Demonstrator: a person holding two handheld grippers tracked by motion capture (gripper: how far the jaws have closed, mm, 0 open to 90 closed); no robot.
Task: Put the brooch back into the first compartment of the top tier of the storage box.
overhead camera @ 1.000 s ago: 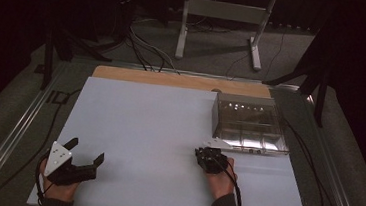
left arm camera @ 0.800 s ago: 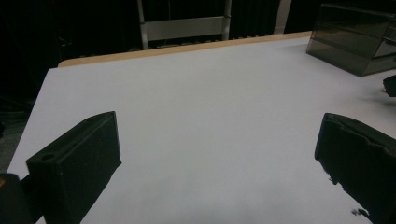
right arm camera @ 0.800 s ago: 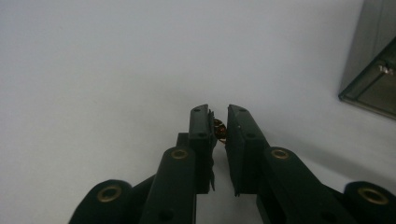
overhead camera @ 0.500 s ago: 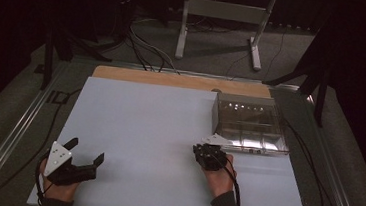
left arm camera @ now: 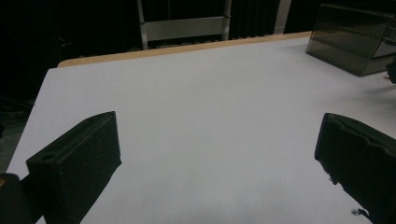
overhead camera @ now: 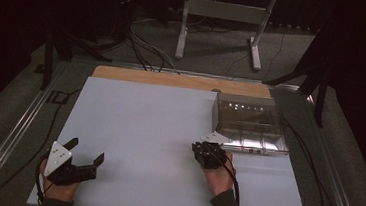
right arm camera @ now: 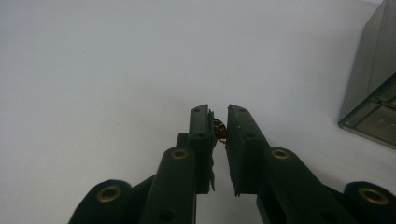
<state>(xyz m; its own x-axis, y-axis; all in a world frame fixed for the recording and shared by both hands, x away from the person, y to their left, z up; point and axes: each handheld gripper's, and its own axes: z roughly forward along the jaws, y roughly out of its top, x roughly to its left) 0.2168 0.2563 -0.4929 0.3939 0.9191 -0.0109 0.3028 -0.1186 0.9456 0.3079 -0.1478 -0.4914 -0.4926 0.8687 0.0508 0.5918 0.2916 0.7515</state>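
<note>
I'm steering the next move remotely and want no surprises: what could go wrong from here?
1. The right gripper pinches a small brown part right at the jaw tips; it could slip out onto the white table.
2. The clear compartment box stands close beside that gripper; a hasty swing may knock its wall.
3. The left gripper rests open far off, too distant to catch a drop.

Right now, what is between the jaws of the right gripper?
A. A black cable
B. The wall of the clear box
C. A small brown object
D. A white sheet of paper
C: in the right gripper view, the right gripper has its jaws nearly together on a small brown object, above the bare white table.
</note>
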